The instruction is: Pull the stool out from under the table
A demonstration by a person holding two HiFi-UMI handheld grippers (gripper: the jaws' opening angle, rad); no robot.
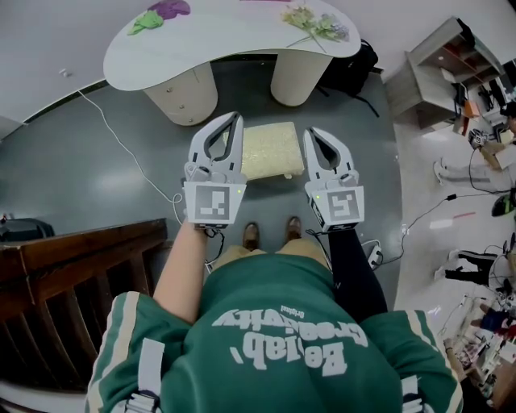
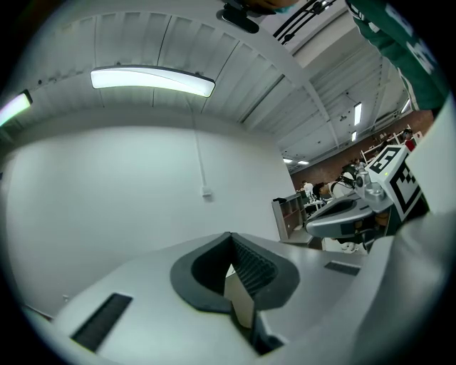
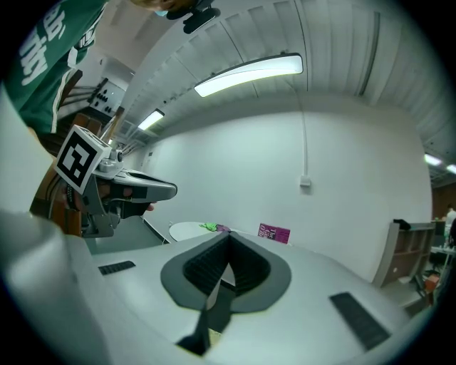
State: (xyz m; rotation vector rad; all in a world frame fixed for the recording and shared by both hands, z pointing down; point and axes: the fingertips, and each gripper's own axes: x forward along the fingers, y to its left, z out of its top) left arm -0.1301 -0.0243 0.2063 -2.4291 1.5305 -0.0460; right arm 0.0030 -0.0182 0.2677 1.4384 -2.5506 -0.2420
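The stool [image 1: 270, 149], a low seat with a cream cushion, stands on the grey floor in front of the white curved table [image 1: 218, 40], clear of its top. My left gripper [image 1: 236, 118] hangs over the stool's left edge, and my right gripper [image 1: 311, 131] is just off its right edge. Both are shut with nothing between the jaws. In the left gripper view the jaws [image 2: 231, 241] meet against a bare white wall, with the right gripper [image 2: 349, 214] beside them. The right gripper view shows its closed jaws [image 3: 229, 241], the left gripper [image 3: 135, 189] and the table [image 3: 187, 229] far off.
A dark wooden rail [image 1: 72, 274] stands at the left, and a white cable [image 1: 121, 145] runs across the floor. A black bag [image 1: 351, 68] lies behind the table, with shelving [image 1: 451, 73] at the right. My feet [image 1: 272, 232] are just behind the stool. Flowers [image 1: 318, 24] lie on the table.
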